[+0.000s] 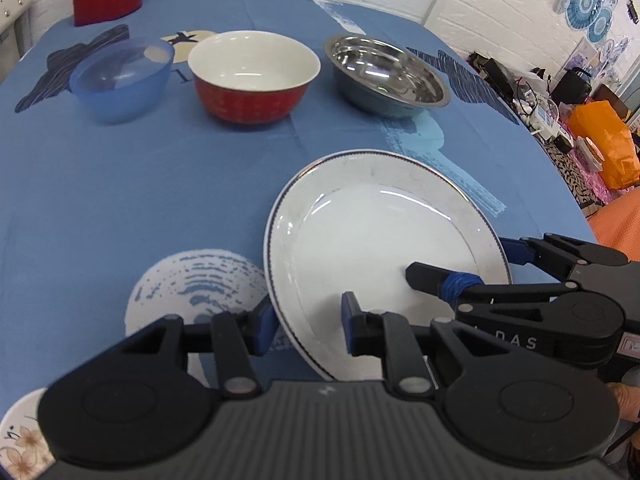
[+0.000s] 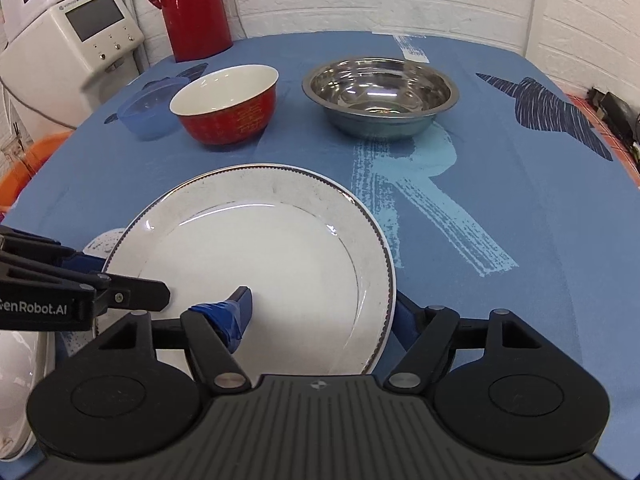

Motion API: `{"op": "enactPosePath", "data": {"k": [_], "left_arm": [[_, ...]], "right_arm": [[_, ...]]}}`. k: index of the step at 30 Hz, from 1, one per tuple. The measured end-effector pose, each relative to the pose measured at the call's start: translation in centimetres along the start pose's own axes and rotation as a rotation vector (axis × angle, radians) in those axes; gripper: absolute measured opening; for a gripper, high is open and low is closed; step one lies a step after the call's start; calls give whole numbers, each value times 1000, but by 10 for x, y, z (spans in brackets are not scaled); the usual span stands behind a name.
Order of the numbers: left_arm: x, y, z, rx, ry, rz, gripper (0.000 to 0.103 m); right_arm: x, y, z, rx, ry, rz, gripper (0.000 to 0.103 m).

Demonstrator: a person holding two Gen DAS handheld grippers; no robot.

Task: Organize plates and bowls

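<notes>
A table under a blue patterned cloth (image 2: 520, 216) carries a blue plastic bowl (image 1: 120, 80), a red bowl (image 2: 226, 106), a steel bowl (image 2: 380, 96), a red flask (image 2: 192, 8) and a white plate (image 2: 256, 256).

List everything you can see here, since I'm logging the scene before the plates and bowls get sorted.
White plate: one, white with a dark patterned rim, near centre of the table, straddled by both grippers.
Red bowl: one, red outside and white inside, far side, between the other two bowls.
Steel bowl: one, silver, far right.
Blue plastic bowl: one, translucent blue, far left.
Floral dish: one, white with flowers, near left edge, partly seen.
Red thermos jug: one, far table edge.
Tablecloth: one, blue, printed.
White appliance: one, left of the table.
Left hand-held gripper: black, blue pads, around the plate's left rim.
Right hand-held gripper: black, blue pads, around the plate's right rim.
</notes>
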State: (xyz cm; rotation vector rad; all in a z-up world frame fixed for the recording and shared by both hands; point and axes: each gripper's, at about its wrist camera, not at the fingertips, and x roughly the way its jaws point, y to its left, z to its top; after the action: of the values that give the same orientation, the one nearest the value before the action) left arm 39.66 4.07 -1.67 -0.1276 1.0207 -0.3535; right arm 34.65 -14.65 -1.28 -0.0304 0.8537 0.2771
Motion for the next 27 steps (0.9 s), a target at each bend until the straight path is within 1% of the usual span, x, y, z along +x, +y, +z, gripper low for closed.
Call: {"op": "enactPosePath", "data": {"k": [2, 4, 6, 8, 10, 12, 15, 19, 23, 27], "left_arm": [[0, 1, 1, -4, 1, -7, 17], [0, 2, 0, -2, -2, -12, 17], [-1, 3, 0, -8, -14, -19, 17], [-3, 5, -1, -17, -39, -27, 17], [-5, 5, -1, -27, -59, -21, 17], [-8, 3, 0, -7, -71, -8, 17], [-13, 3, 2, 14, -85, -2, 16], [-27, 7, 1, 4, -94, 26, 16], [-54, 18, -5, -9, -133, 48, 16], [-82, 30, -22, -7, -172, 85, 16]], "right_arm": [[1, 0, 1, -6, 4, 1, 62], [1, -1, 1, -8, 1, 21, 61], [-1, -1, -1, -7, -21, 10, 53], [-3, -3, -4, -9, -36, 13, 49], [-5, -3, -6, -10, -35, 24, 49], [-7, -1, -6, 2, -35, 25, 49], [-12, 4, -6, 1, -59, 19, 50], [-23, 17, -1, -24, -89, 24, 53], [-35, 36, 4, -52, -115, 49, 54], [-42, 58, 2, -63, -134, 88, 54]]}}
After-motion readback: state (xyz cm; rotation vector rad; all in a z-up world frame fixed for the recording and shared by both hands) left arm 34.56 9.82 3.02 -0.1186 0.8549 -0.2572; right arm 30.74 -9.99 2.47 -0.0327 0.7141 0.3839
